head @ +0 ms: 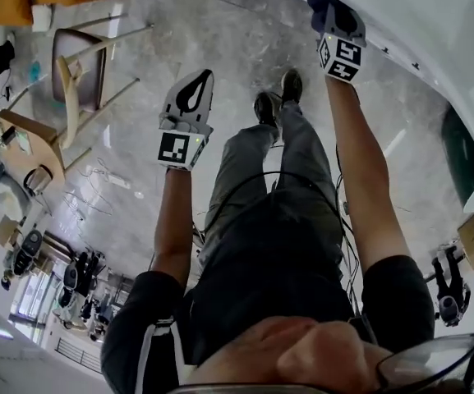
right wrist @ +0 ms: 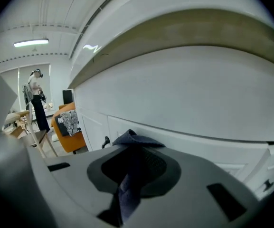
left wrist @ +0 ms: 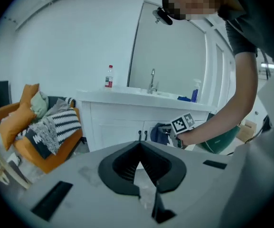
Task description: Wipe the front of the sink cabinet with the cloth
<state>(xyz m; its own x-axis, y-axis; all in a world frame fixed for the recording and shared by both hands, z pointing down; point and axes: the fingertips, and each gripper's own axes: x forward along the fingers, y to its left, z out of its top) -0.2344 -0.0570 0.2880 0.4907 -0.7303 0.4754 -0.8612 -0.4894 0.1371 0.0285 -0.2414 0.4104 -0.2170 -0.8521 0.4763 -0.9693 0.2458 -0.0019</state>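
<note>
My right gripper (head: 335, 19) is shut on a dark blue cloth (right wrist: 129, 184) and holds it against the white front of the sink cabinet (right wrist: 198, 103), just right of the black door handles (right wrist: 106, 141). The left gripper view shows that same cloth (left wrist: 160, 131) pressed on the cabinet (left wrist: 113, 122) below the countertop, with the right gripper (left wrist: 184, 123) behind it. My left gripper (head: 195, 84) hangs in the air away from the cabinet, above the floor. Its jaws meet at the tips and hold nothing.
An orange armchair (left wrist: 37, 127) with striped cushions stands left of the cabinet. A wooden chair (head: 80, 72) is on the floor to my left. A green bin (left wrist: 222, 137) sits right of the cabinet. A bottle (left wrist: 108, 76) and a faucet (left wrist: 152, 81) are on the counter. A person (right wrist: 34, 99) stands far off.
</note>
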